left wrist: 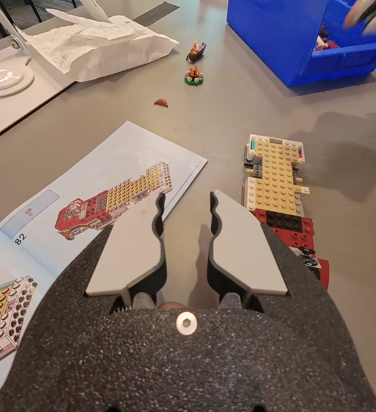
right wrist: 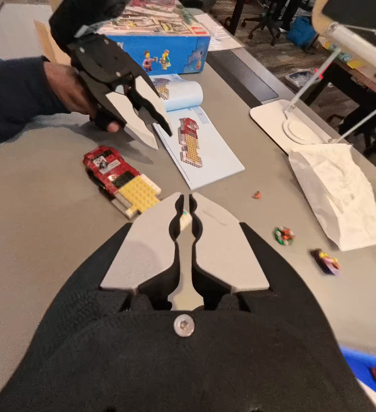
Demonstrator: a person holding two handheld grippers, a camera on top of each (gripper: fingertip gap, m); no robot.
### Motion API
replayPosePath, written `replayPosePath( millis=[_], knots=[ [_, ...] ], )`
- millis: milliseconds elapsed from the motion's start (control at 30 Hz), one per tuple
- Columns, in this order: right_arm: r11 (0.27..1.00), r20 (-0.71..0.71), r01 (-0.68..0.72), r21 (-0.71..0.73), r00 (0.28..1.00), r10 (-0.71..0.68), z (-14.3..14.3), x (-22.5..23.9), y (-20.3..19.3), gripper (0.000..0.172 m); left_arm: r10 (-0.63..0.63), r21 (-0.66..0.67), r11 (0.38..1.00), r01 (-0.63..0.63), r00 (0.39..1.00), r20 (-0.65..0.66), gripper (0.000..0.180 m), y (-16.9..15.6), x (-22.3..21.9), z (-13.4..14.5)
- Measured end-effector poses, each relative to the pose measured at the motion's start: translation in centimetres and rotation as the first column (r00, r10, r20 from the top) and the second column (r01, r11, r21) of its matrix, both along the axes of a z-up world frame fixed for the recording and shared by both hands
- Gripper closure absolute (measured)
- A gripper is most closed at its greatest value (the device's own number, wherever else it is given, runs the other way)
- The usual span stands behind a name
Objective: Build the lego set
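Note:
My left gripper [left wrist: 187,196] is open and empty, a little above the grey table [left wrist: 205,116]. It hangs between an open instruction booklet [left wrist: 115,169] on its left and a brick-built vehicle [left wrist: 276,182] on its right, which has a red front, a tan studded deck and white edges. The right wrist view shows this gripper [right wrist: 162,141] held in a hand, jaws apart, just beyond the vehicle's [right wrist: 120,178] red front. My right gripper [right wrist: 186,196] has its fingers almost together, with only a thin slit between them. It hovers over the vehicle's white rear corner [right wrist: 186,219], which shows through the slit.
A blue bin [left wrist: 271,40] with loose pieces stands at the far right. A white paper bag [left wrist: 89,49] and a white lamp base [left wrist: 2,80] lie at the far left. A small campfire build [left wrist: 194,77], a minifigure [left wrist: 196,52] and a brown croissant piece [left wrist: 161,102] lie between them. A blue set box [right wrist: 167,53] stands behind the booklet. There is about 15 cm between the tips of the two grippers. Left tips and right tips are each some 20 cm from the brown croissant piece [left wrist: 161,102]. It turns up in the right wrist view [right wrist: 258,196] as well.

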State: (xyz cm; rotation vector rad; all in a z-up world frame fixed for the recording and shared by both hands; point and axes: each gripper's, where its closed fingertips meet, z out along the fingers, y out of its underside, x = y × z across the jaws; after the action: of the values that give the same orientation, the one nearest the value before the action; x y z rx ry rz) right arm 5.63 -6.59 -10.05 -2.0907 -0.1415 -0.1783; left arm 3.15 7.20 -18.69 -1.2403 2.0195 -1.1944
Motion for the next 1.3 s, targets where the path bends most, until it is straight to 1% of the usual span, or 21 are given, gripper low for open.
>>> replayPosePath(
  millis=[100,167,233,300,367,433,533,600,667,833,933,1100,1167,1300],
  knots=[
    [0.995,0.05,0.05,-0.082,0.998,-0.046,2.1,3.9,-7.0,0.167,-0.008,0.024,1.0,0.008,1.0,-0.005,0.14,-0.2,-0.1,-0.2],
    [0.978,0.14,0.099,-0.185,0.987,-0.074,2.1,8.0,-11.8,0.169,-0.015,0.049,0.999,0.016,1.0,-0.021,0.14,-0.4,-0.1,-0.6],
    [0.931,0.174,0.079,-0.355,0.985,-0.017,0.1,11.0,-16.2,0.17,-0.025,0.076,0.997,0.027,0.999,-0.029,0.14,-0.6,-0.1,-0.9],
    [0.846,0.141,0.016,-0.533,0.988,0.071,-3.0,12.5,-19.7,0.168,-0.032,0.097,0.995,0.035,0.999,-0.032,0.14,-0.8,-0.1,-1.1],
    [0.757,0.096,-0.067,-0.651,0.981,0.169,-5.8,13.0,-21.7,0.164,-0.037,0.108,0.993,0.04,0.999,-0.035,0.14,-0.9,-0.2,-1.2],
    [0.7,0.066,-0.115,-0.705,0.972,0.225,-7.6,13.4,-22.2,0.161,-0.034,0.103,0.994,0.038,0.999,-0.034,0.14,-0.8,-0.2,-1.2],
    [0.668,0.052,-0.162,-0.726,0.956,0.288,-9.1,14.2,-21.4,0.16,-0.016,0.074,0.997,0.018,0.999,-0.03,0.14,-0.5,-0.1,-0.9],
    [0.666,0.053,-0.186,-0.722,0.946,0.321,-9.5,14.8,-20.7,0.159,-0.005,0.049,0.999,0.006,1.0,-0.031,0.14,-0.3,0.0,-0.7],
    [0.658,0.022,-0.217,-0.722,0.942,0.334,-10.0,15.2,-20.4,0.158,0.003,0.027,1.0,-0.002,0.999,-0.033,0.14,-0.1,0.0,-0.6],
    [0.602,-0.072,-0.306,-0.737,0.922,0.381,-10.6,14.9,-21.5,0.157,0.013,-0.01,1.0,-0.013,0.999,-0.04,0.14,0.2,0.1,-0.5],
    [0.571,-0.094,-0.332,-0.751,0.909,0.406,-10.5,14.8,-22.1,0.158,0.013,-0.023,1.0,-0.015,0.999,-0.048,0.14,0.3,0.1,-0.5],
    [0.503,-0.125,-0.358,-0.786,0.89,0.438,-11.6,14.5,-22.7,0.158,0.027,-0.057,0.998,-0.03,0.998,-0.053,0.14,0.6,0.2,-0.3],
    [0.505,-0.129,-0.37,-0.78,0.884,0.449,-11.6,14.3,-22.2,0.162,0.032,-0.07,0.997,-0.036,0.998,-0.053,0.14,0.7,0.3,-0.2],
    [0.515,-0.134,-0.379,-0.769,0.883,0.45,-11.6,14.1,-21.8,0.162,0.039,-0.089,0.995,-0.045,0.997,-0.059,0.14,0.9,0.3,-0.2]
  ],
)
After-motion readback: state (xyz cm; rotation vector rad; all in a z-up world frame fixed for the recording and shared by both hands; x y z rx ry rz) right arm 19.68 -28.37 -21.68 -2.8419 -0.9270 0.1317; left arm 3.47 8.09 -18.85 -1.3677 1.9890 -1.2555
